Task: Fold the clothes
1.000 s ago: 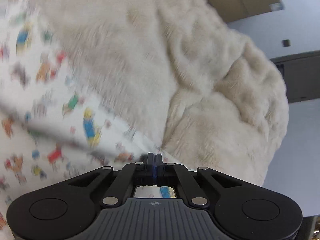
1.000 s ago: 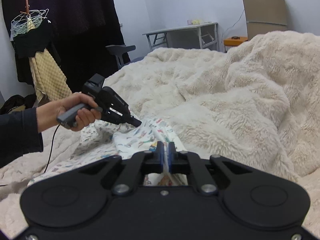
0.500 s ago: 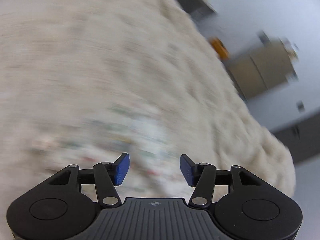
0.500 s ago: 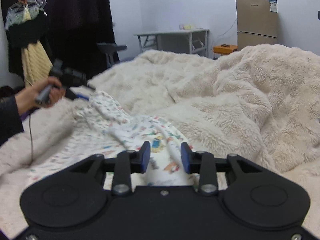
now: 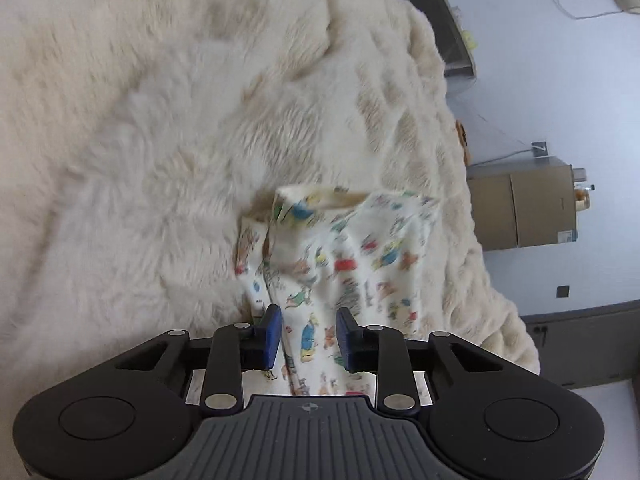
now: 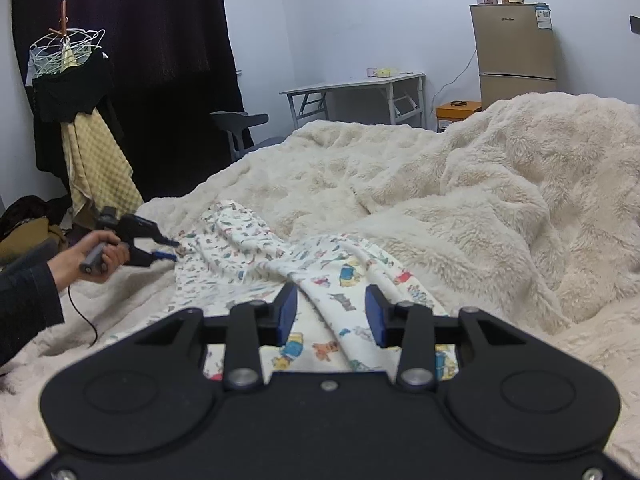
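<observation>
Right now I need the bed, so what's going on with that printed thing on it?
A person is folding a cartoon-print garment on the fluffy cream blanket with two handheld grippers. Both are open and holding nothing. The right gripper is poised above one end of the garment, where a strip of the fabric crosses between its fingers. The left gripper, held in the person's hand, sits at the opposite edge. The garment lies rumpled, partly doubled over, not a neat fold yet.

Counted across both views: 1 printed garment [image 6: 320,276] lying on 1 cream fleece blanket [image 6: 500,200]; 2 grippers, the left gripper [image 6: 170,249] at left of frame and the right gripper [image 6: 331,312] bottom centre; 1 fridge [image 6: 514,52] upper right; 1 folding table [image 6: 356,84]; 1 chair [image 6: 240,120].
</observation>
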### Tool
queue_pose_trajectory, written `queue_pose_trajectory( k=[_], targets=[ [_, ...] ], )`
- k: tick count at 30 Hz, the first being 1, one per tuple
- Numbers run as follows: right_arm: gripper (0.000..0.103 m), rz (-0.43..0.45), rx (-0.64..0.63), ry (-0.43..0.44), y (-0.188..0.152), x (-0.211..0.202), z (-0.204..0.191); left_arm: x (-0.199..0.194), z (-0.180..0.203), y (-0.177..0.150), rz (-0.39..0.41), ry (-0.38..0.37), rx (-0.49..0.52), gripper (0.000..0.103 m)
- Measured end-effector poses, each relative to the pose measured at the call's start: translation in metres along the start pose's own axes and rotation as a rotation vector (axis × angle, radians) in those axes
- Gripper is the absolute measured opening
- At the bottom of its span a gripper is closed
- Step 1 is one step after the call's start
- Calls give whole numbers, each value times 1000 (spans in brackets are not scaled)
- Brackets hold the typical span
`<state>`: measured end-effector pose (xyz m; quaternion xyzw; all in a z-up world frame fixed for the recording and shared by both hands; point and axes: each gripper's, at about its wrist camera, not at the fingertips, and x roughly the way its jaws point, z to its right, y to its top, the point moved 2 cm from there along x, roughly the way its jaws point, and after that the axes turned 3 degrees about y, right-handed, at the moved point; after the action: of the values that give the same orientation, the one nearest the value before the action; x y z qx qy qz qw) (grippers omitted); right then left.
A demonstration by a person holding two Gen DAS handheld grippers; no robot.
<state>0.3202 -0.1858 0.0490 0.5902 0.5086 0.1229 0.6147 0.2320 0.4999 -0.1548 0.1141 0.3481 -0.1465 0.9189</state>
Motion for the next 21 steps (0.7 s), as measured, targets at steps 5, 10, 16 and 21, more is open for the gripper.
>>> queue_pose_trajectory(
  k=[5, 10, 16, 21],
  targets=[
    [37, -6, -2, 8, -5, 1, -2, 11, -4, 3, 55, 24, -12, 37],
    [37, -11, 3, 11, -8, 5, -3, 6, 16, 2, 156, -1, 29, 5],
    [37, 4, -1, 17, -6, 4, -4, -20, 58, 4, 234, -53, 92, 2],
    [37, 16, -2, 21, -4, 2, -4, -44, 80, 14, 226, -12, 162, 3]
  ],
)
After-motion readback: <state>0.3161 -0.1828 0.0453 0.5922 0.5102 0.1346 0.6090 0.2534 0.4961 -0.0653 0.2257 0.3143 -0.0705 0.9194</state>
